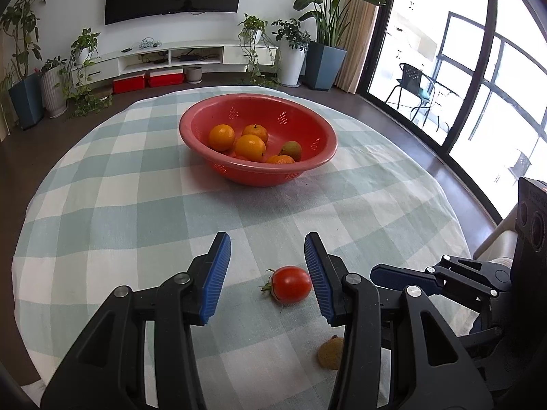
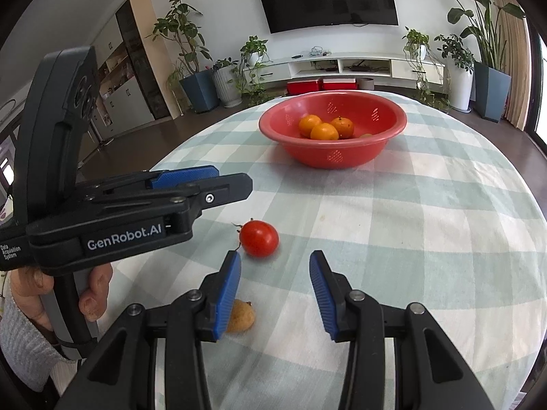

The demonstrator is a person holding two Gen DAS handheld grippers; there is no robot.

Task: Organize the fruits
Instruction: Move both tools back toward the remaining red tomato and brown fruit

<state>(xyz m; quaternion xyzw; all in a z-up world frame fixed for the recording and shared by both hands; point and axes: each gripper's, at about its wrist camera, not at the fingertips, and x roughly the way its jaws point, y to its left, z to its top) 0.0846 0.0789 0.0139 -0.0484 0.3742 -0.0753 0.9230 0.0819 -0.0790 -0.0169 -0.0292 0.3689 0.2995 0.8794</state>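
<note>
Two fruits lie outside the bowl point(image 1: 309, 167): a tomato point(image 1: 290, 284) and a small yellowish fruit point(image 2: 242, 315). Both grippers, left point(image 1: 267, 276) and right point(image 2: 275, 293), hang above them, jaws parted and empty, probably ready to pick.

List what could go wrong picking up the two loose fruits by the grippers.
1. The tomato is round and sits beside the left gripper's inner pad, so a nudge may roll it away.
2. The small yellowish fruit lies half hidden under the right gripper's finger and could be knocked or squashed.
</note>
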